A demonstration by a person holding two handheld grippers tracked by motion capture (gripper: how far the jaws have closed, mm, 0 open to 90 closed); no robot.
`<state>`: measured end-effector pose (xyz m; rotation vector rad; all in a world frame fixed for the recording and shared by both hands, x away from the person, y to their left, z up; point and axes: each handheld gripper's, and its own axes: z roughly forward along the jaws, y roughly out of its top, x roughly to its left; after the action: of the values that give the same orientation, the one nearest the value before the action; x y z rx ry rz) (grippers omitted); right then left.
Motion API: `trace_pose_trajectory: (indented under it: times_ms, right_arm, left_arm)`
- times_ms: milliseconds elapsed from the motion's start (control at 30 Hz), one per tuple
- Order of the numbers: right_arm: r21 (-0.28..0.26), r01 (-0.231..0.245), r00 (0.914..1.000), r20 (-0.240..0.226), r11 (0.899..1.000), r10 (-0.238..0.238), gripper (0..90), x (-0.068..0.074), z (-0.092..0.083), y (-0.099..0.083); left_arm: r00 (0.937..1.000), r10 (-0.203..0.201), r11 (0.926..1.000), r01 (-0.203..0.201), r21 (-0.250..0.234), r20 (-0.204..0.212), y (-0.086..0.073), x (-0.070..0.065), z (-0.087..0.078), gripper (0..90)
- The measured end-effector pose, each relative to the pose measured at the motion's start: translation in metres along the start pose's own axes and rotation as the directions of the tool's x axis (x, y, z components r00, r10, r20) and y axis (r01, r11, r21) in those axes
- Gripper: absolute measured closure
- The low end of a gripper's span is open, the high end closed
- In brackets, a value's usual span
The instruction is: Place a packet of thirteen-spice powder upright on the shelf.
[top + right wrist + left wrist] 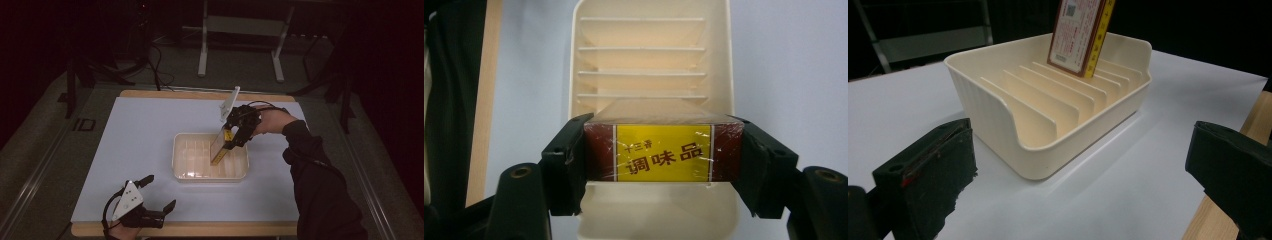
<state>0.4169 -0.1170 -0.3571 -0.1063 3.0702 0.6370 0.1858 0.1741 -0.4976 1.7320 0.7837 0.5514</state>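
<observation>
A cream plastic rack tray (182,150) with upright dividers sits mid-table on the white mat. My right gripper (231,142) is shut on a flat seasoning box (220,145), dark red with a yellow label, held on edge with its lower end down among the tray's right-hand slots. In the right gripper view the jaws clamp the box (663,152) from both sides above the tray (724,60). In the left gripper view the box (1079,35) stands tilted over the tray's (998,115) far dividers. My left gripper (157,192) rests near the table's front left edge, open and holding nothing.
The white mat (135,135) covers a wooden table (200,229) whose edge shows at front and back. A metal stand (240,35) stands on the dark floor behind. The person's sleeve (320,190) comes in from the lower right.
</observation>
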Motion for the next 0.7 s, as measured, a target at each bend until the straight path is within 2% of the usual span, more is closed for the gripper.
trace_pose_trajectory:
  times_ms: [700]
  right_arm:
    - [0.014,-0.016,0.9997,-0.020,1.000,0.017,31.8,-0.003,0.020,0.004]
  left_arm:
    - [1.0000,0.003,1.0000,-0.003,0.002,0.002,0.000,0.000,0.000,0.0]
